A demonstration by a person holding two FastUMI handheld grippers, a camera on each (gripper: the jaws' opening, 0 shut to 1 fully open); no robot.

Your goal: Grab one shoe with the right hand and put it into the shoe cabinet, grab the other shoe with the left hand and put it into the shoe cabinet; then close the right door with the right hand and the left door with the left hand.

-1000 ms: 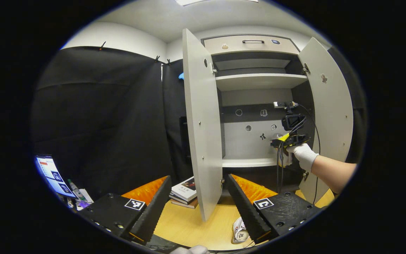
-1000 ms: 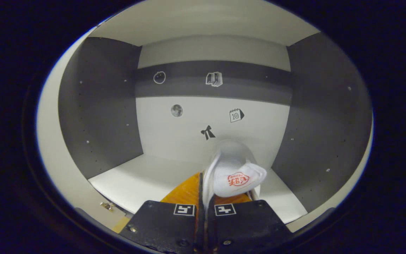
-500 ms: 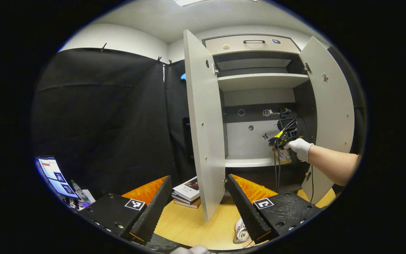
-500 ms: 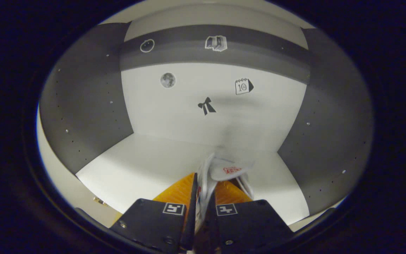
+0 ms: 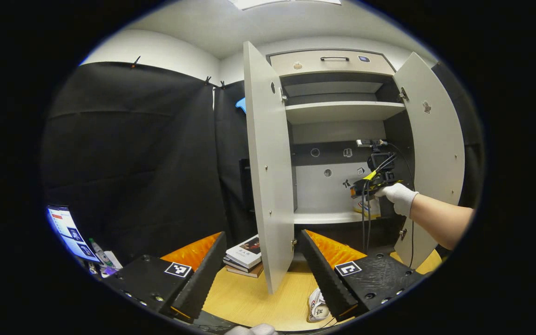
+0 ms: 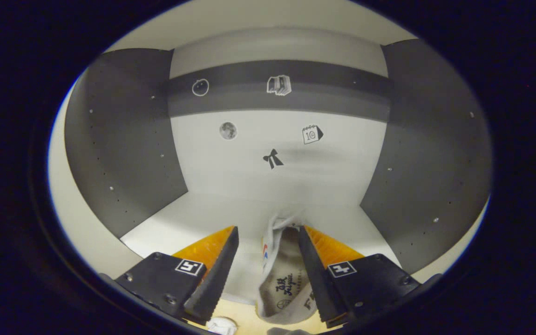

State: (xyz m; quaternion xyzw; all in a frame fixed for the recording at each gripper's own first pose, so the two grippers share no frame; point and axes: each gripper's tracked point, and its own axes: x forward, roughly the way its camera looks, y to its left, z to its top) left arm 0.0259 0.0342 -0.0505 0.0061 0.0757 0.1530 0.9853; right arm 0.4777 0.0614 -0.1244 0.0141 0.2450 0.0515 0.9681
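On the cabinet shelf [image 6: 193, 223] the first shoe [image 6: 281, 284] lies between the spread fingers of the right gripper [image 6: 268, 270], so draw straight back without snagging it, then send the wide-open left gripper [image 5: 261, 267] down to the second shoe [image 5: 317, 307] on the floor

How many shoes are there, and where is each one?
2. One shoe lies on the cabinet shelf between the open right gripper fingers. The other shoe lies on the wooden floor by the left gripper. More could be hidden.
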